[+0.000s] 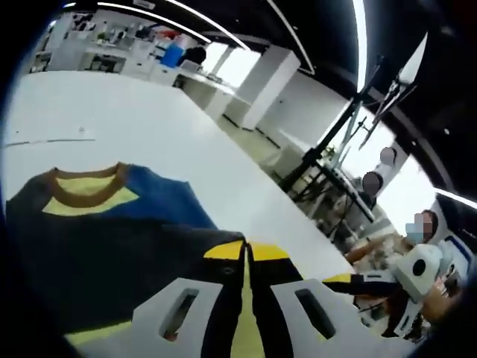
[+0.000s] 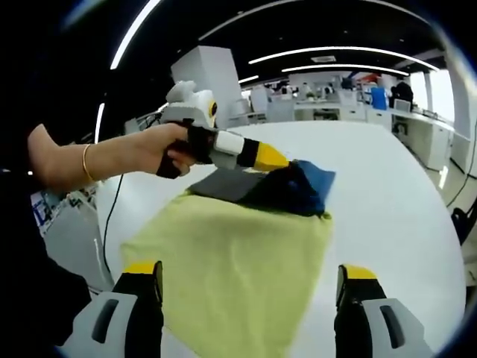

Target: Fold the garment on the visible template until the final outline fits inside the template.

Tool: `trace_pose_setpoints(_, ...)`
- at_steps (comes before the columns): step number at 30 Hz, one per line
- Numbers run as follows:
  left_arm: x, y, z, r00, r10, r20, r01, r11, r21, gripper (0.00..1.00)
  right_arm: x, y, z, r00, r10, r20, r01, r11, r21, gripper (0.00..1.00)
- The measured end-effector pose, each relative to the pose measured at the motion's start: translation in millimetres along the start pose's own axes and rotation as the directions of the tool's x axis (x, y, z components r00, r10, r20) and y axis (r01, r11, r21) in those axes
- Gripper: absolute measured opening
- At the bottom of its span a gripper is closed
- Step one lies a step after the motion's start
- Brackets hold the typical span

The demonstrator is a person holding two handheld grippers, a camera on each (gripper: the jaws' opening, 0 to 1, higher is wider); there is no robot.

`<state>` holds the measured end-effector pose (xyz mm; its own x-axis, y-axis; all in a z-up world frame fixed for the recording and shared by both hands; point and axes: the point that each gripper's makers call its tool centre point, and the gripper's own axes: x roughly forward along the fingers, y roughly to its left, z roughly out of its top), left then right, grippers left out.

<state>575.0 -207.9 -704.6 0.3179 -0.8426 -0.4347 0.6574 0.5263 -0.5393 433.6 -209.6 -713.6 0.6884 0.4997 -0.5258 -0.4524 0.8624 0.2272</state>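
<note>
Left tongs (image 1: 246, 298) are clamped on the garment (image 1: 112, 253); right tongs (image 2: 250, 287) hang parted at 6 o'clock. Carry the pinched edge low across the counter (image 1: 149, 127), avoiding bunching.

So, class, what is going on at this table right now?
A person is folding a garment on a white table with a handheld gripper in each hand. The left gripper, held in the person's hand, is shut on the garment at its dark and blue collar end, lifting that part. The right gripper hangs open above the yellow-green part near the camera, gripping nothing. The garment is only partly folded. I cannot make out a template outline.
</note>
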Motion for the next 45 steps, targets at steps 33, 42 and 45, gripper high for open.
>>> trace_pose_setpoints(33, 26, 6.8, 14.5, 0.993, 0.116, -0.036, -0.095, 0.926, 0.365, 0.2, -8, -2, 3.2, 1.0, -0.001, 0.03, 0.0, 1.0, 0.014, 0.97)
trace_pose_setpoints(42, 45, 13.9, 5.5, 0.984, 0.149, -0.099, -0.097, 0.91, 0.404, 0.2, -11, -2, 10.9, 0.998, 0.007, 0.056, -0.007, 1.0, 0.001, 0.98)
trace_pose_setpoints(45, 47, 18.4, -0.4, 0.976, 0.171, -0.131, -0.099, 0.896, 0.433, 0.19, -10, -4, 10.8, 0.998, 0.006, 0.055, -0.006, 1.0, 0.0, 0.98)
